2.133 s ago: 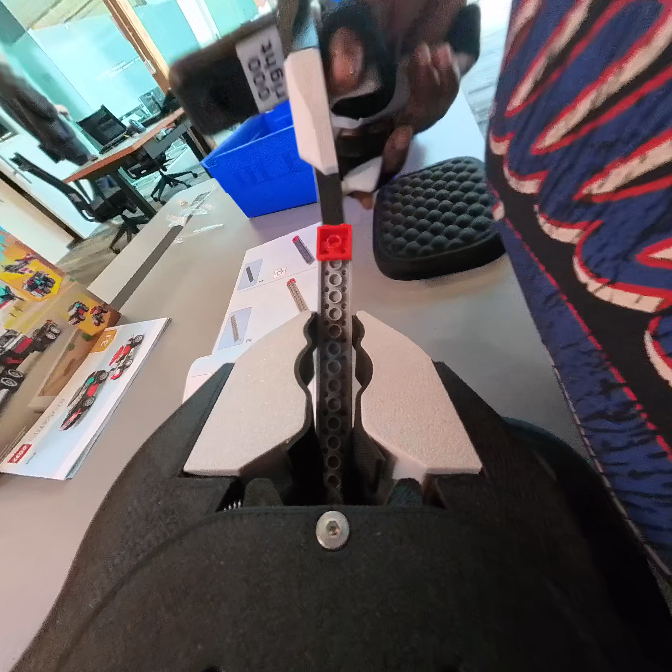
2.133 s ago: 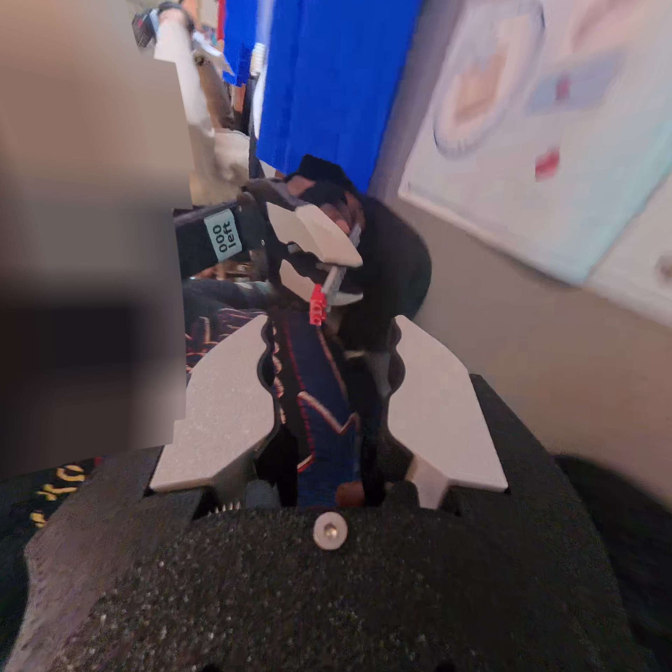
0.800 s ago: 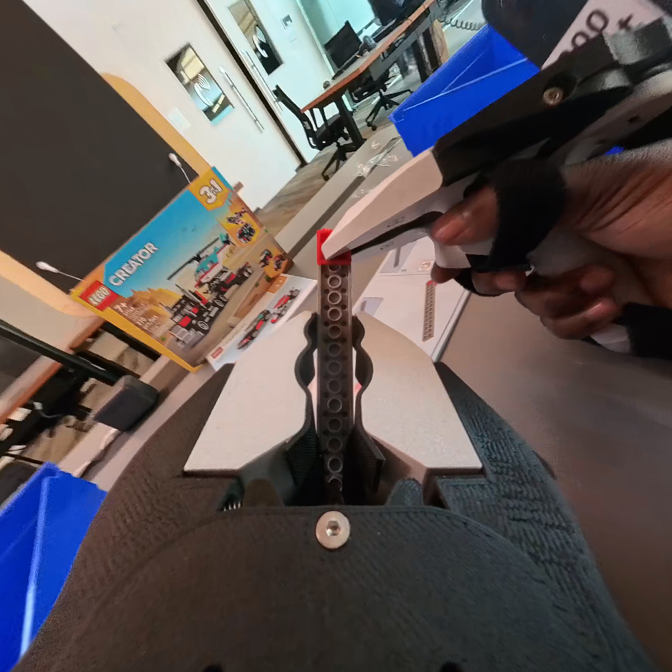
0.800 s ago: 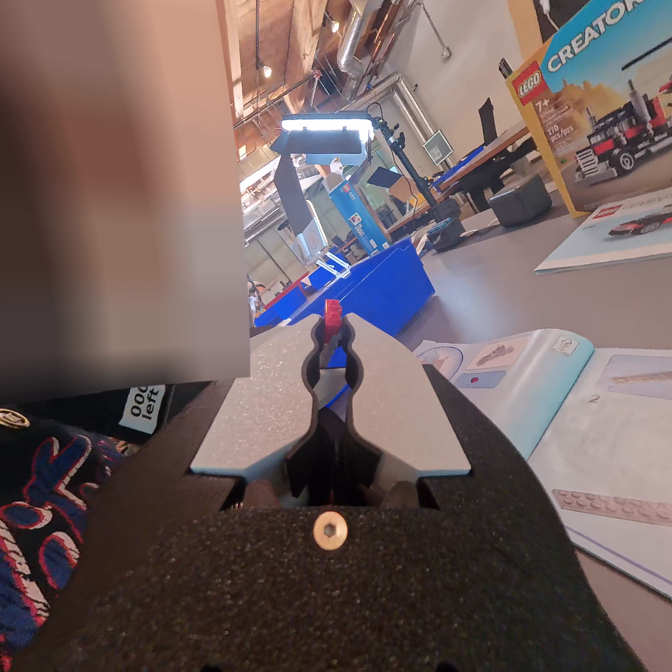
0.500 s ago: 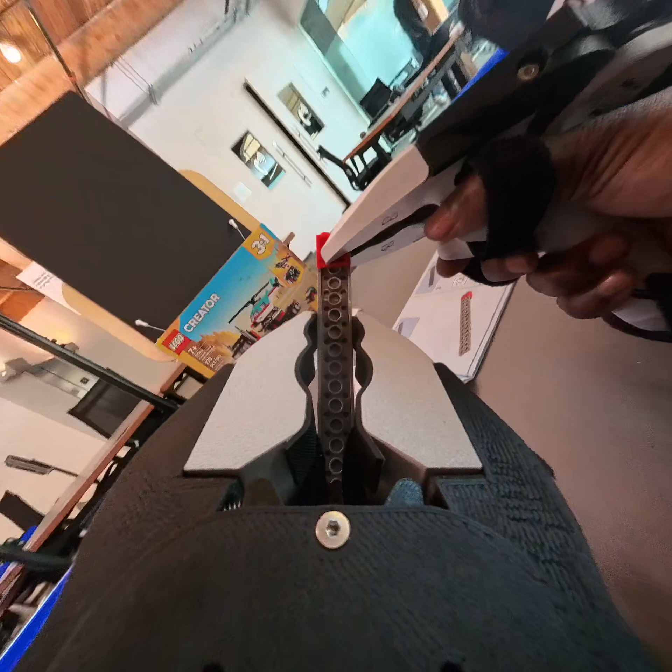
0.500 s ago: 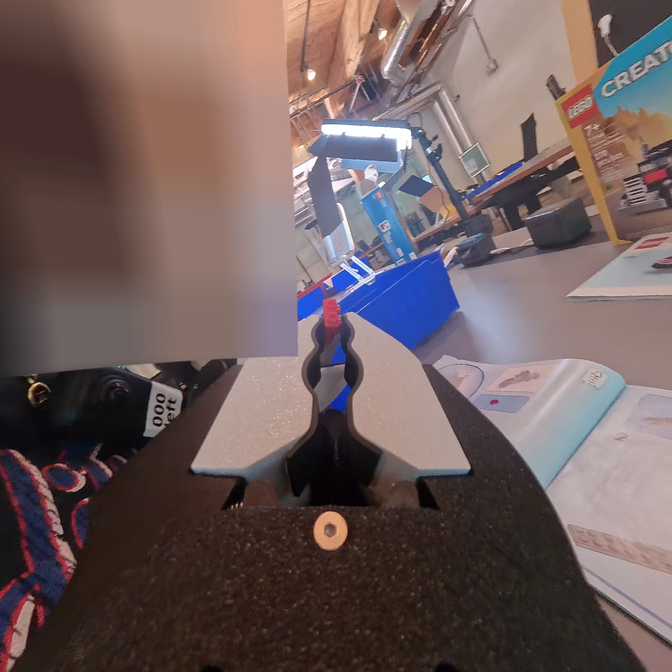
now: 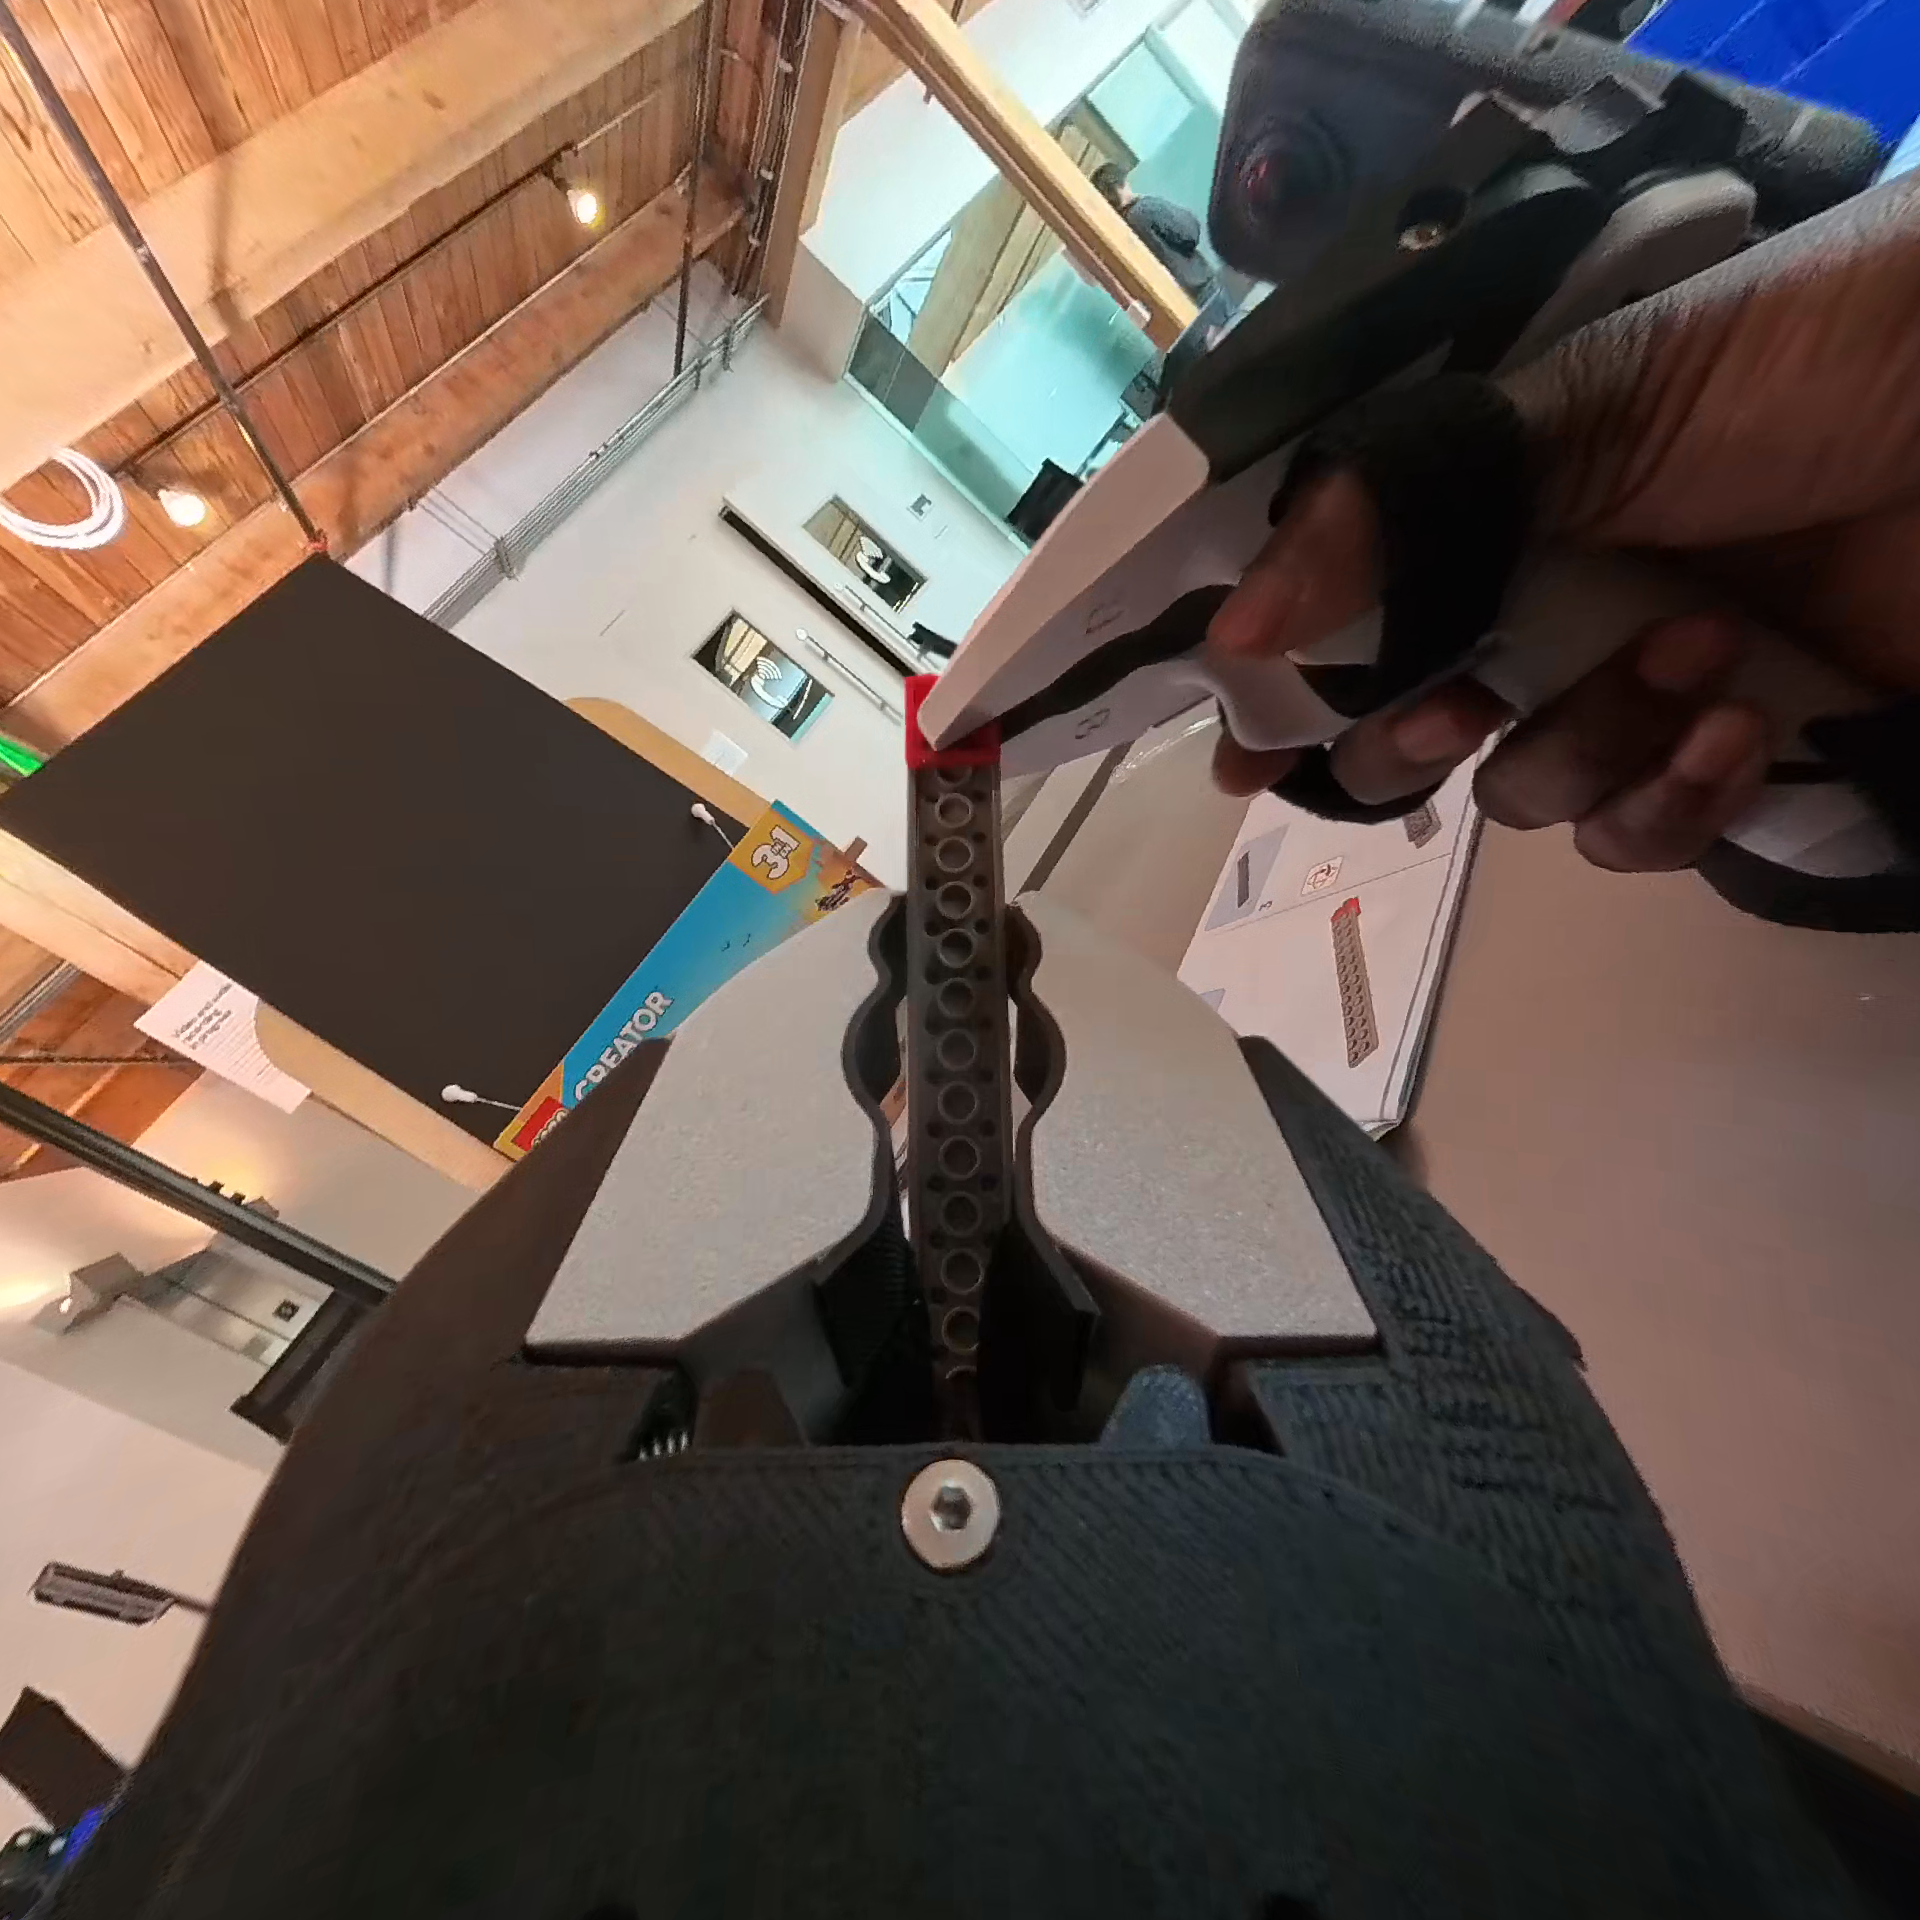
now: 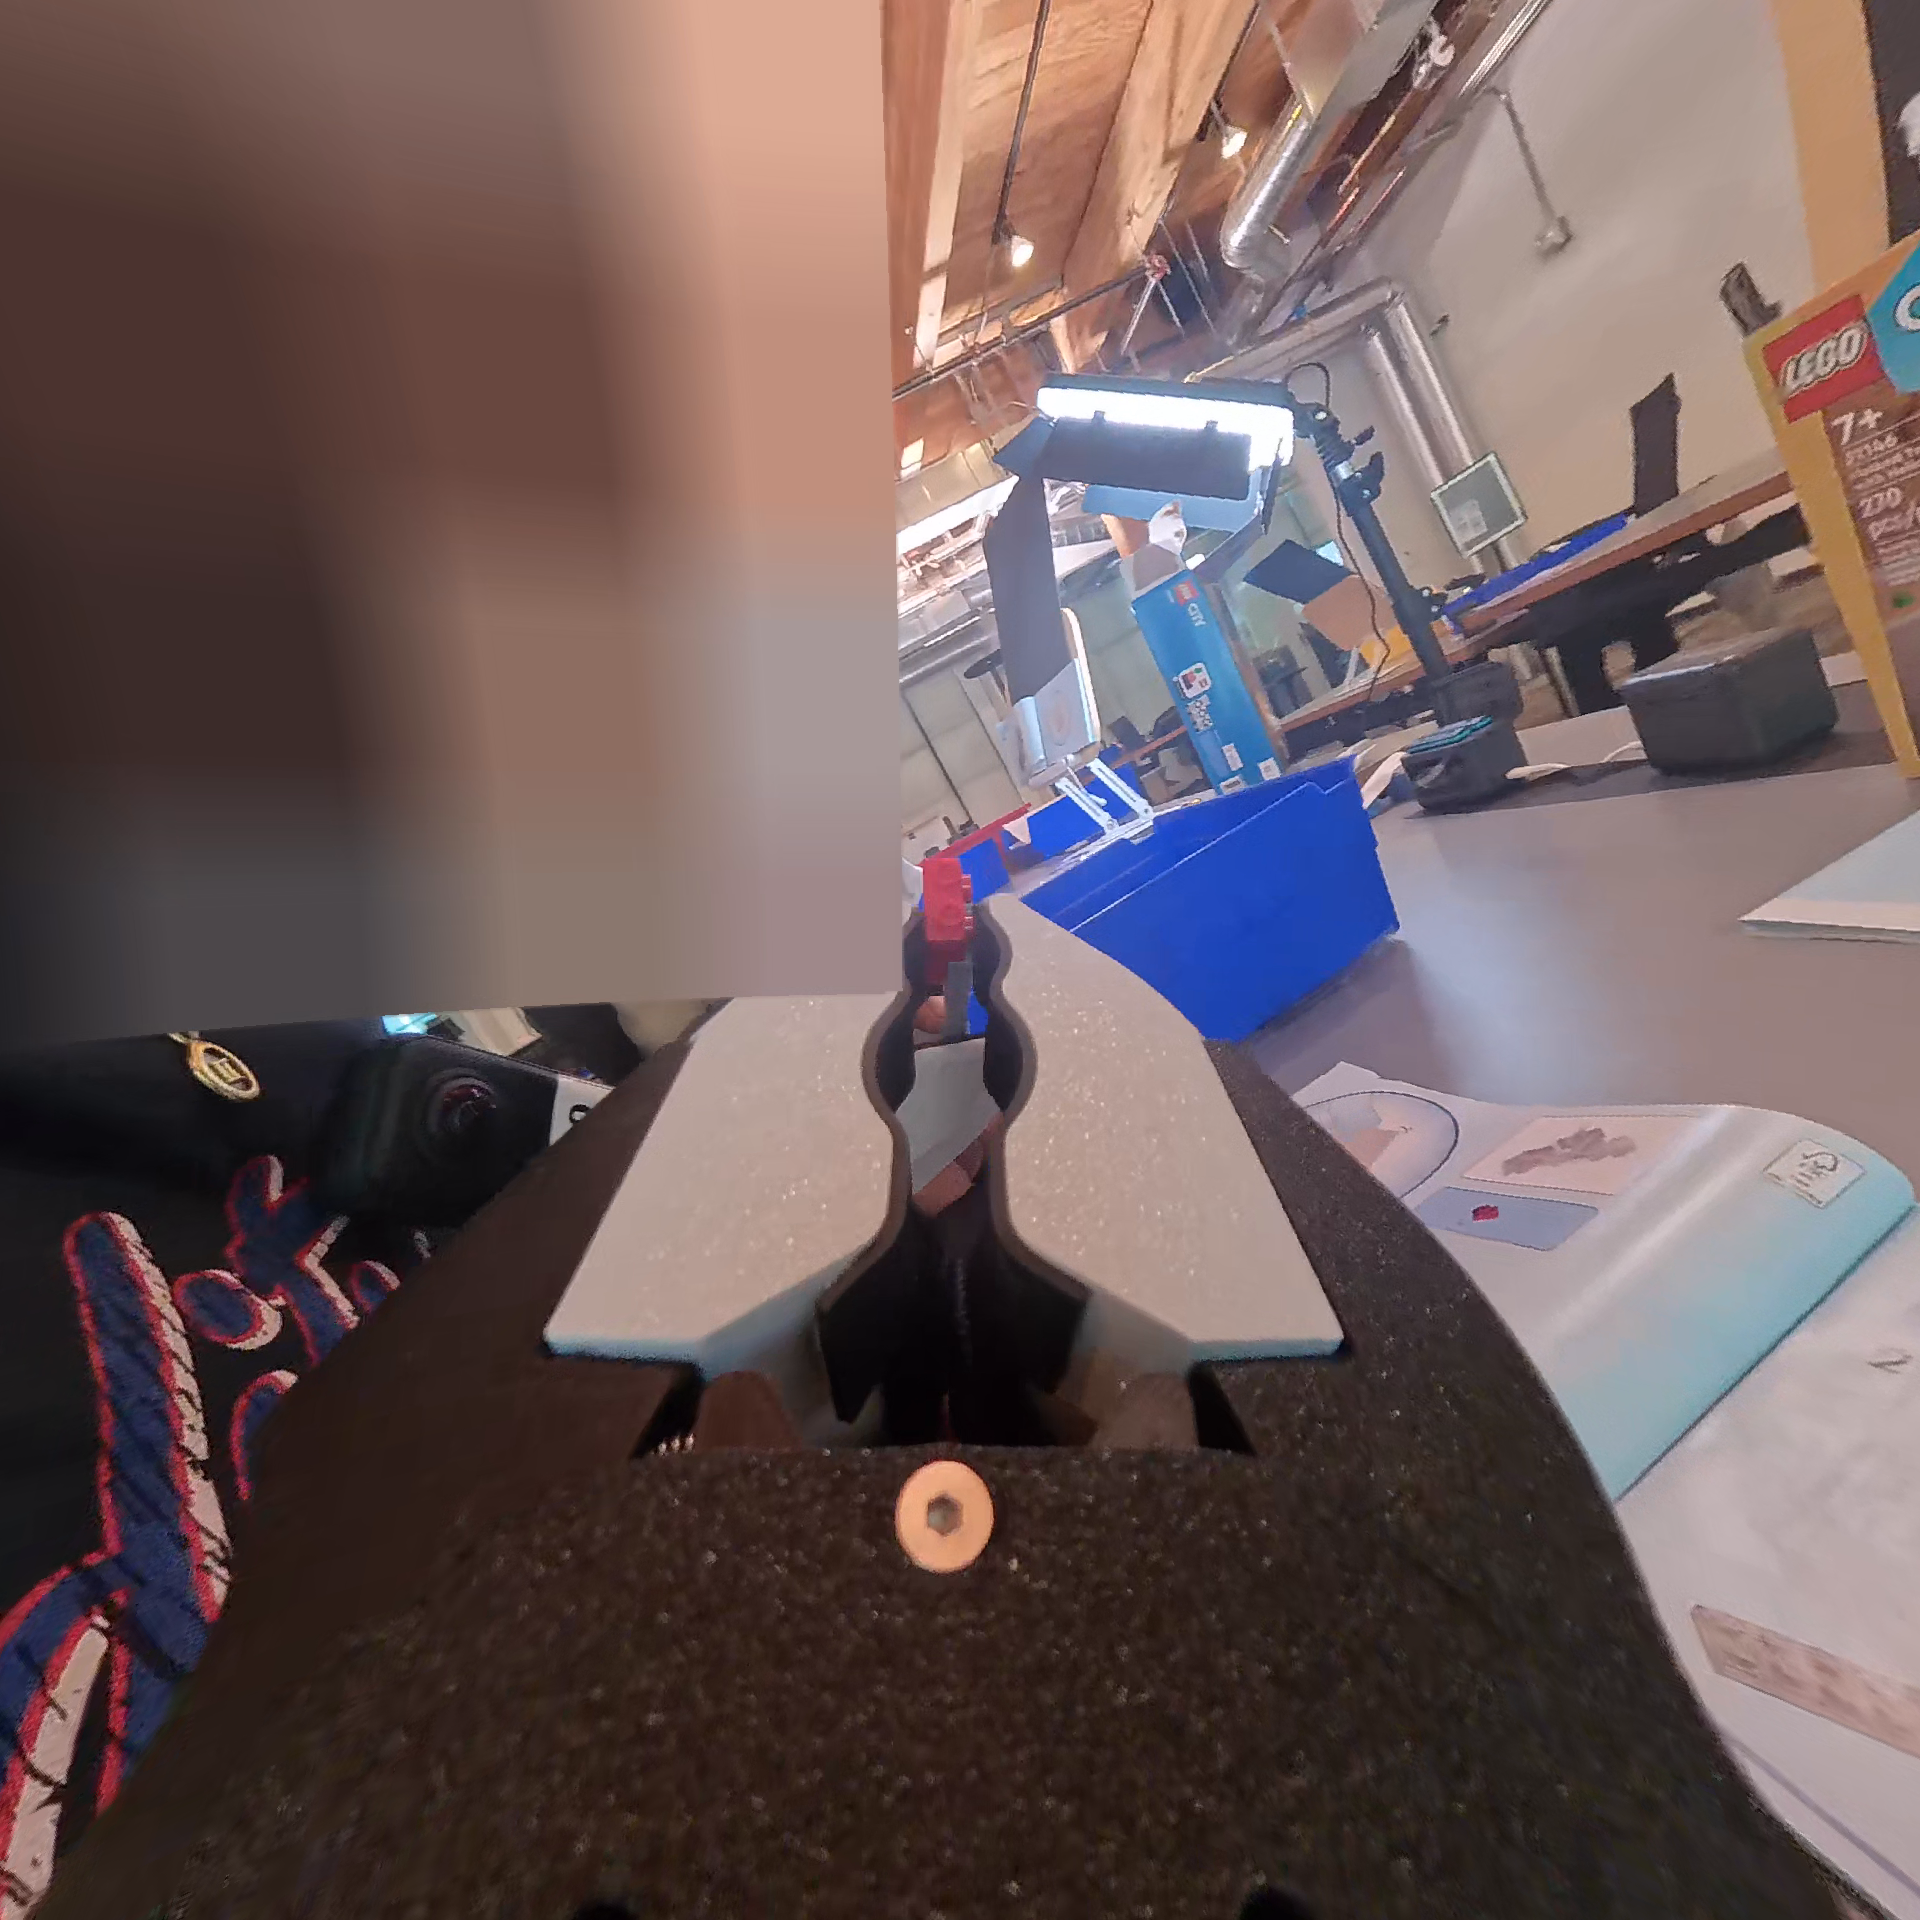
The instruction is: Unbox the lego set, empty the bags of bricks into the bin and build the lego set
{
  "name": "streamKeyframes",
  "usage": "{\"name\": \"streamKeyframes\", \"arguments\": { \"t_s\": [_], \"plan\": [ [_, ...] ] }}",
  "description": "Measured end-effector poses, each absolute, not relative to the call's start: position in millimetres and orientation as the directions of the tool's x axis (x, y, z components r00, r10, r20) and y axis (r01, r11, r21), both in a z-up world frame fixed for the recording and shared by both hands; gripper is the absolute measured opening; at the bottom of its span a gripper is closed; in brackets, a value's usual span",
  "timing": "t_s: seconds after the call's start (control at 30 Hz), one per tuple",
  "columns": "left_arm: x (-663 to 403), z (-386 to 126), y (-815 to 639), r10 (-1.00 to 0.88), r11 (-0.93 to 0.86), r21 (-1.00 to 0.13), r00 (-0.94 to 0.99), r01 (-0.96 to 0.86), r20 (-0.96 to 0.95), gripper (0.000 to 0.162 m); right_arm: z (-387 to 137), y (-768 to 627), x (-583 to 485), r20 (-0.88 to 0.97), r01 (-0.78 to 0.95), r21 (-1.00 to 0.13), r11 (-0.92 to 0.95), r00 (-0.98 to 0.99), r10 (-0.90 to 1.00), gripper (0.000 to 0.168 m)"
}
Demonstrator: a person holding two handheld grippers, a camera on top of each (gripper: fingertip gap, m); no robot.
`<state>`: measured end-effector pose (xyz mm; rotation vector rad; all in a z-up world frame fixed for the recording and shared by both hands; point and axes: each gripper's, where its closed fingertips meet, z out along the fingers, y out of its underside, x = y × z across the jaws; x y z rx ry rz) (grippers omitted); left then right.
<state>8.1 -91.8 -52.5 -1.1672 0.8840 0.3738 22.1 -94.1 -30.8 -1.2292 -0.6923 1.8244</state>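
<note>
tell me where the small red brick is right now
The red brick sits at the far tip of the dark grey plate centre-frame in the left wrist view, pinched by the right tool.

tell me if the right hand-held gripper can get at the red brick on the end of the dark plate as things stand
Probably yes. The right hand-held gripper is already at the red brick atop the dark plate, which the left hand-held gripper clamps; nothing sits between them.

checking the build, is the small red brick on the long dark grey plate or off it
On: the small red brick sits at the far end of the long dark grey plate that the left gripper clamps.
</note>
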Motion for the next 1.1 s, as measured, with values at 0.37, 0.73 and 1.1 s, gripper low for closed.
{"name": "streamKeyframes", "arguments": {
  "t_s": [0.37,0.73,1.1],
  "plan": [
    [9,-50,-94,-0.153,0.440,-0.561,0.557,-0.702,-0.817,0.017,-31,-96,23,-0.534,-0.311,-0.748,-0.586,-0.242,0.810,0.008],
    [8,-46,-95,-0.190,0.429,-0.645,0.634,-0.633,-0.749,0.017,-23,-99,21,-0.366,-0.343,-0.861,-0.376,-0.095,0.926,0.017],
    [14,-39,-108,-0.152,0.508,-0.592,0.612,-0.626,-0.776,0.017,-9,-118,19,-0.199,-0.351,-0.901,-0.254,-0.186,0.962,0.008]
  ]
}}
